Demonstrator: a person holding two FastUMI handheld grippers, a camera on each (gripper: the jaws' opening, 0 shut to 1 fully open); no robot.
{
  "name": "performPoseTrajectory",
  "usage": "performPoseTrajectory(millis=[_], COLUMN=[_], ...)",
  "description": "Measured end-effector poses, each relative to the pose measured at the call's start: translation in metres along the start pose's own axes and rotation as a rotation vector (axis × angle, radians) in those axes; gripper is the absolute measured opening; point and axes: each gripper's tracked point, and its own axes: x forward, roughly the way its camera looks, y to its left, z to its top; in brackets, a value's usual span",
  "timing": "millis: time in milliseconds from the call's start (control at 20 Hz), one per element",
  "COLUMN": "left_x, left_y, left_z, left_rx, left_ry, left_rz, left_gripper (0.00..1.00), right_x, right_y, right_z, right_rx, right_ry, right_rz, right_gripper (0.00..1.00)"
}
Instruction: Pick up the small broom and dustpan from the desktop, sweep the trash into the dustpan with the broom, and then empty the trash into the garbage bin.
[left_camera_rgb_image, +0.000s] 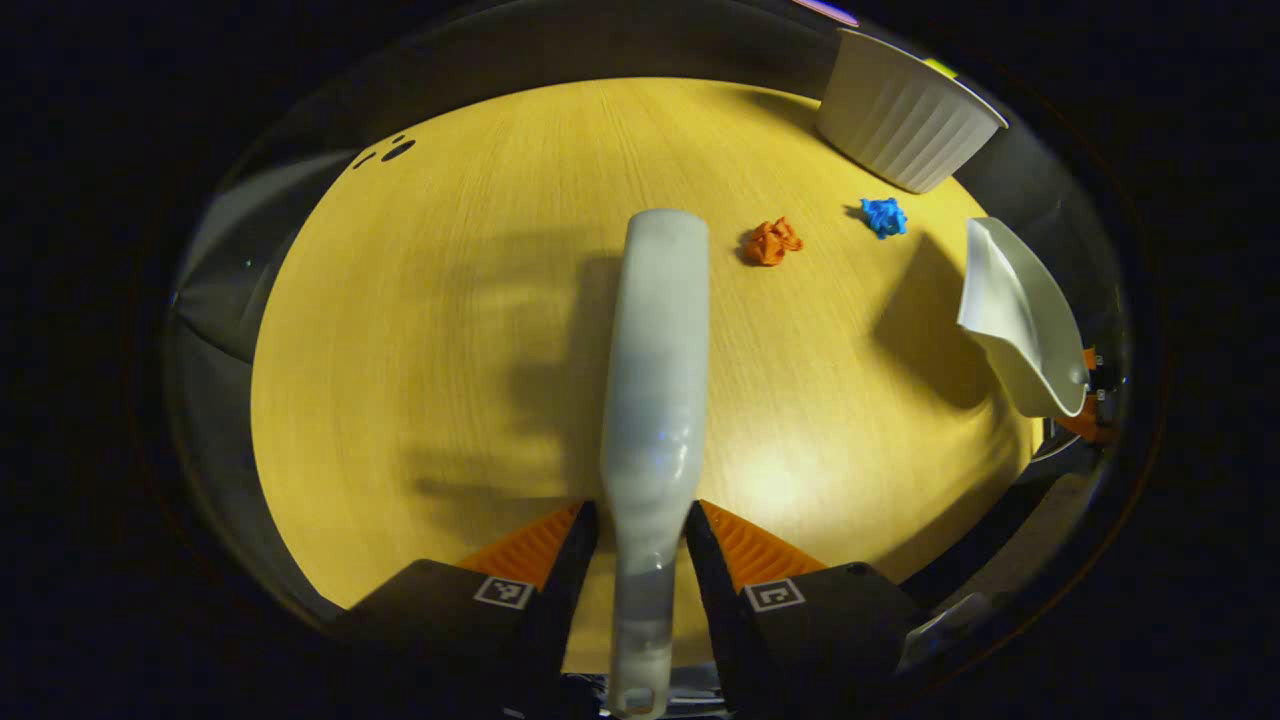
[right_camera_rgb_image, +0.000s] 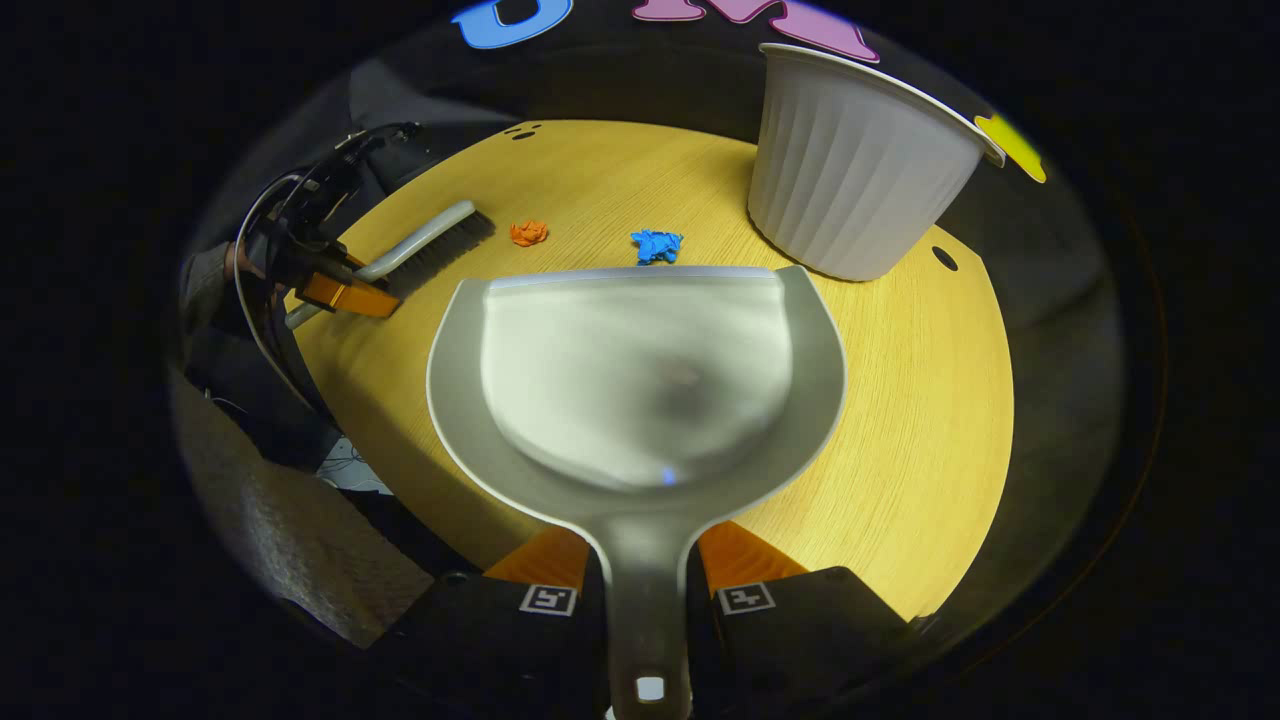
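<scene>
- Left gripper (left_camera_rgb_image: 640, 545): its two fingers are closed on the handle of the broom (left_camera_rgb_image: 655, 370), which points forward over the desk (left_camera_rgb_image: 420, 350); from the right gripper view the broom (right_camera_rgb_image: 425, 245) sits low at the desk's left side, bristles facing the trash.
- Orange scrap (left_camera_rgb_image: 771, 241): lies on the desk just ahead and right of the broom tip, apart from it.
- Blue scrap (left_camera_rgb_image: 884, 216): lies further right, near the bin, well apart from the orange one.
- Dustpan (right_camera_rgb_image: 640, 370): the right gripper (right_camera_rgb_image: 645, 590) has both fingers clamped on its handle; the pan is empty, its front lip just short of the blue scrap (right_camera_rgb_image: 656, 245). Whether the lip touches the desk I cannot tell.
- Bin (right_camera_rgb_image: 855, 165): white, ribbed, upright at the desk's far right, just beyond the pan.
- Step in hand, as I judge it: both tools are picked up, sweeping has not begun, and both scraps are still on the desk.
- Next move calls for: the pan lip flat on the desk beside the scraps, and the broom carried past the orange scrap (right_camera_rgb_image: 529, 233) so the bristles push both scraps rightward into the pan.
</scene>
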Motion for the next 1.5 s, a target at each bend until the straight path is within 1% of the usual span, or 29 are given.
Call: performPoseTrajectory(millis=[50, 200, 250, 300, 350, 400, 500, 600, 750, 850, 900, 950, 1000, 1200, 1300, 1450, 1500], left_x=[0.001, 0.002, 0.002, 0.001, 0.0, -0.003, 0.001, 0.007, 0.016, 0.023, 0.025, 0.028, 0.028, 0.027, 0.027, 0.022, 0.021], left_y=[0.0, 0.001, 0.002, 0.003, 0.006, 0.007, 0.005, 0.007, 0.002, -0.008, -0.015, -0.021, -0.037, -0.09, -0.115, -0.148, -0.155], left_z=[0.002, 0.005, 0.007, 0.013, 0.022, 0.035, 0.061, 0.078, 0.091, 0.096, 0.103, 0.105, 0.109, 0.115, 0.115, 0.108, 0.106], left_rx=[0.017, 0.058, 0.065, 0.081, 0.097, 0.116, 0.116, 0.121, 0.14, 0.155, 0.18, 0.194, 0.221, 0.303, 0.321, 0.35, 0.364], left_ry=[0.009, 0.02, 0.015, -0.003, -0.028, -0.051, -0.07, -0.068, -0.052, -0.04, -0.052, -0.047, -0.051, -0.038, -0.029, -0.009, 0.002], left_rz=[0.011, 0.03, 0.042, 0.068, 0.093, 0.117, 0.131, 0.163, 0.185, 0.187, 0.197, 0.188, 0.168, 0.064, -0.006, -0.133, -0.177], left_gripper=[0.59, 0.44, 0.3, 0.28, 0.28, 0.25, 0.26, 0.26, 0.26, 0.26, 0.26, 0.26, 0.24, 0.26, 0.25, 0.26, 0.26], right_x=[0.0, 0.002, 0.004, 0.007, 0.007, 0.007, 0.014, 0.021, 0.031, 0.034, 0.036, 0.037, 0.039, 0.044, 0.046, 0.048, 0.049], right_y=[-0.001, 0.0, 0.001, 0.0, -0.002, -0.007, -0.02, -0.027, -0.032, -0.033, -0.033, -0.032, -0.033, -0.035, -0.035, -0.036, -0.037], right_z=[0.0, -0.001, -0.001, -0.001, -0.001, 0.0, 0.005, 0.01, 0.013, 0.013, 0.014, 0.015, 0.018, 0.022, 0.021, 0.018, 0.018], right_rx=[-0.004, -0.023, -0.04, -0.073, -0.103, -0.145, -0.213, -0.246, -0.257, -0.256, -0.258, -0.258, -0.26, -0.27, -0.271, -0.273, -0.274], right_ry=[0.004, 0.042, 0.057, 0.084, 0.107, 0.132, 0.175, 0.189, 0.197, 0.199, 0.204, 0.197, 0.191, 0.17, 0.157, 0.134, 0.129], right_rz=[0.005, 0.032, 0.043, 0.054, 0.058, 0.061, 0.057, 0.059, 0.064, 0.066, 0.072, 0.075, 0.078, 0.09, 0.094, 0.104, 0.107], right_gripper=[0.36, 0.36, 0.36, 0.36, 0.36, 0.36, 0.36, 0.36, 0.36, 0.36, 0.36, 0.36, 0.36, 0.36, 0.36, 0.36, 0.31])
